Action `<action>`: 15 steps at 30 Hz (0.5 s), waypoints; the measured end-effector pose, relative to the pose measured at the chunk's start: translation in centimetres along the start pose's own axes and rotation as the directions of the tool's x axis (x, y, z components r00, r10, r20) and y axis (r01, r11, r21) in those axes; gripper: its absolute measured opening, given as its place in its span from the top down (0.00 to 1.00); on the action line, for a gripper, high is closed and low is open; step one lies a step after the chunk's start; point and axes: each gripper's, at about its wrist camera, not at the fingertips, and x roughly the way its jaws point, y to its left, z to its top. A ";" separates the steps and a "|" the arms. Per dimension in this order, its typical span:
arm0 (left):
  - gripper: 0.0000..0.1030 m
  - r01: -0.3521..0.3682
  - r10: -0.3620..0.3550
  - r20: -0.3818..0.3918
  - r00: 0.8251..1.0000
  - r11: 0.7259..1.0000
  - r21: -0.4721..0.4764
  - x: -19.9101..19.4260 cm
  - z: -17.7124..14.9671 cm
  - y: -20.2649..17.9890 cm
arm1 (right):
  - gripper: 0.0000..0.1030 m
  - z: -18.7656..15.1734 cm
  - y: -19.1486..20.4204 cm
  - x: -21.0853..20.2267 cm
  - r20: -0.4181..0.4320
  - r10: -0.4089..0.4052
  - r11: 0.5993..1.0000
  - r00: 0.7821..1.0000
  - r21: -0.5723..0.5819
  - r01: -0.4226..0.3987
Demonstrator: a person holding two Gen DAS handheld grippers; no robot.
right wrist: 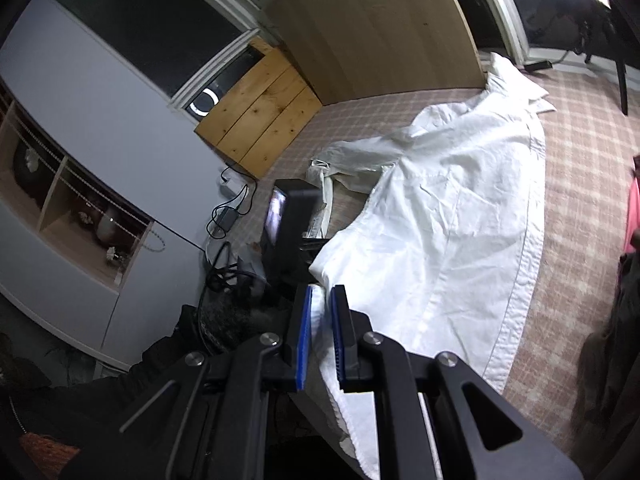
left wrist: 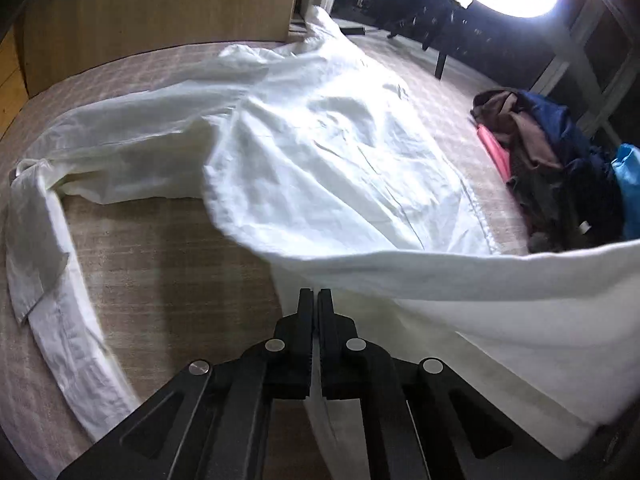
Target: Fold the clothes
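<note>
Closed left tool, seemingly above shirt

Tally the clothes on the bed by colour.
White: 1, the shirt
Brown: 1, top of the pile
Navy: 1, in the pile
Pink: 1, under the pile
Blue: 1, at the right edge
Total: 5 visible; the pile may hide more.
</note>
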 end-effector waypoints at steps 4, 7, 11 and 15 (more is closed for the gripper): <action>0.98 0.044 -0.043 0.017 0.999 0.999 -0.026 -1.2 -1.1 1.9 | 0.90 0.2 0.2 0.0 0.009 -0.008 1.000 1.000 0.018 0.008; 0.97 0.040 -0.039 0.013 0.999 0.998 -0.045 -1.1 -1.7 2.8 | 0.90 0.2 0.6 1.0 -0.019 -0.017 1.000 1.000 0.012 0.017; 0.98 -0.001 0.003 0.024 1.000 0.997 -0.080 -2.4 -2.5 4.2 | 0.90 0.0 1.0 3.3 -0.079 -0.029 1.000 0.996 -0.002 0.029; 0.89 0.015 -0.009 0.040 0.999 0.989 -0.149 -5.8 -5.5 5.5 | 0.90 0.1 1.3 4.5 -0.102 -0.034 0.999 0.994 -0.023 0.032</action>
